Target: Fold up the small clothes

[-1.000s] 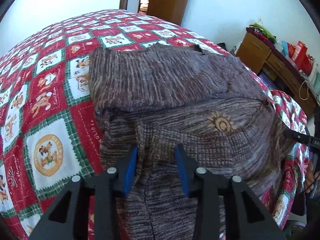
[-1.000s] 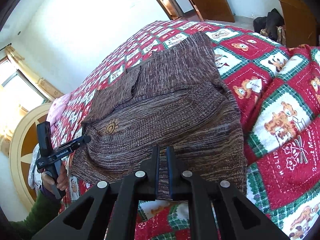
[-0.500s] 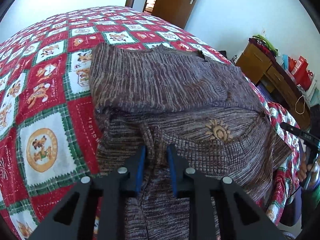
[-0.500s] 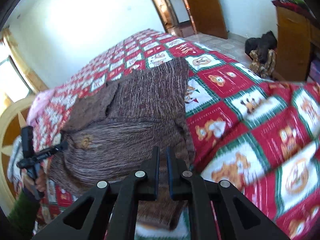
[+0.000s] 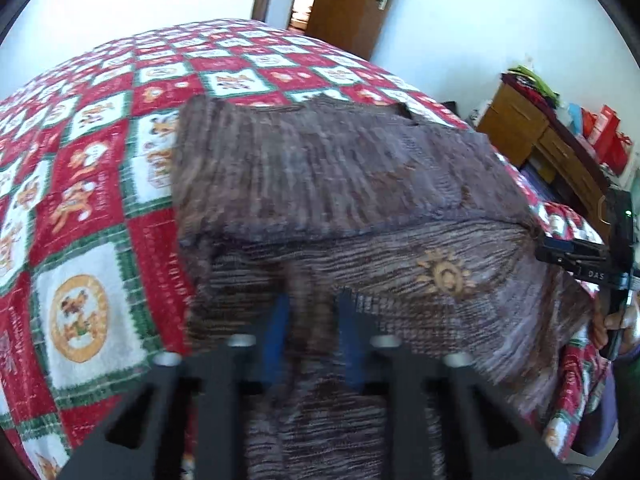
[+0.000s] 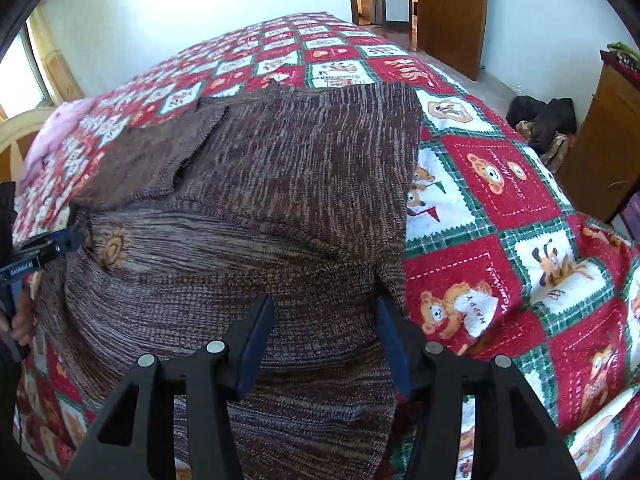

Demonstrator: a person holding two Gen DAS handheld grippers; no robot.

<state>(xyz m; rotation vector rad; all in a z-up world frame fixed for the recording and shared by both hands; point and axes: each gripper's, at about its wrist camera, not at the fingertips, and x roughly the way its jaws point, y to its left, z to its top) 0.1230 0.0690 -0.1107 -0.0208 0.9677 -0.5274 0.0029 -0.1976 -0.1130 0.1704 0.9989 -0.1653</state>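
A brown marled knit sweater [image 5: 340, 184] with a small sun emblem [image 5: 442, 274] lies partly folded on a red, green and white Christmas quilt [image 5: 80, 208]. My left gripper [image 5: 310, 316] is shut on a raised fold of the sweater near its lower edge; the view is blurred. In the right wrist view the sweater [image 6: 280, 184] fills the middle, and my right gripper [image 6: 324, 320] is open over its near edge, holding nothing. The left gripper [image 6: 48, 248] shows at that view's left edge.
The quilt [image 6: 500, 208] covers the whole bed. A wooden dresser [image 5: 552, 148] with red bags stands to the right, a brown door [image 6: 448, 12] beyond the bed, dark bags [image 6: 540, 120] on the floor and a pink pillow [image 6: 60, 124] at the head.
My left gripper closed on a fold of the sweater. My right gripper let go of the sweater edge, opened wide, and swung round to face across the bed.
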